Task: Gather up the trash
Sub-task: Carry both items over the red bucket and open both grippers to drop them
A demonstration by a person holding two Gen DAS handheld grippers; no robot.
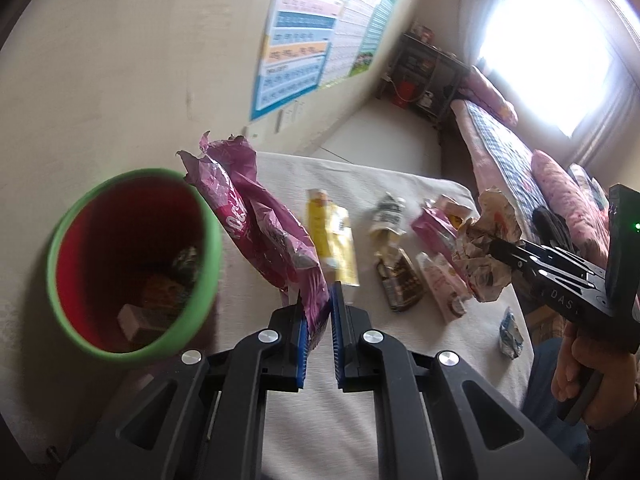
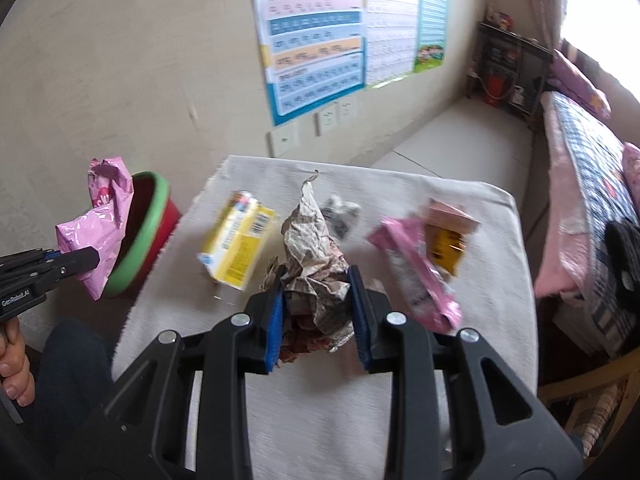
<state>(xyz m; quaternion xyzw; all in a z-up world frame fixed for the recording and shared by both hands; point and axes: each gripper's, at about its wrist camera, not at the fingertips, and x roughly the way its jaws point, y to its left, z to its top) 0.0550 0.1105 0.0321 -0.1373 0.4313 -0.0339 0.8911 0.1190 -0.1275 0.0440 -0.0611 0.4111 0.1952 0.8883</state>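
Left claw (image 1: 317,312) clamped shut; right claw (image 2: 316,300) gripping, both angled down

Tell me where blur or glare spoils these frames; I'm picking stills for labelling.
Left wrist view: window blown out white, red bin smeared. Right wrist view: yellow carton and pink wrapper motion-blurred, window overexposed. Both bend straight edges.

The left gripper (image 2: 94,258) has "GenRobot.AI" in white on its side. The right gripper (image 1: 494,246) carries the letters "DAS" on its black body, cut off after that. The pink bag (image 2: 98,216) shows white lettering, too crumpled to read. The wall chart (image 2: 316,40) has rows of print, all blurred.
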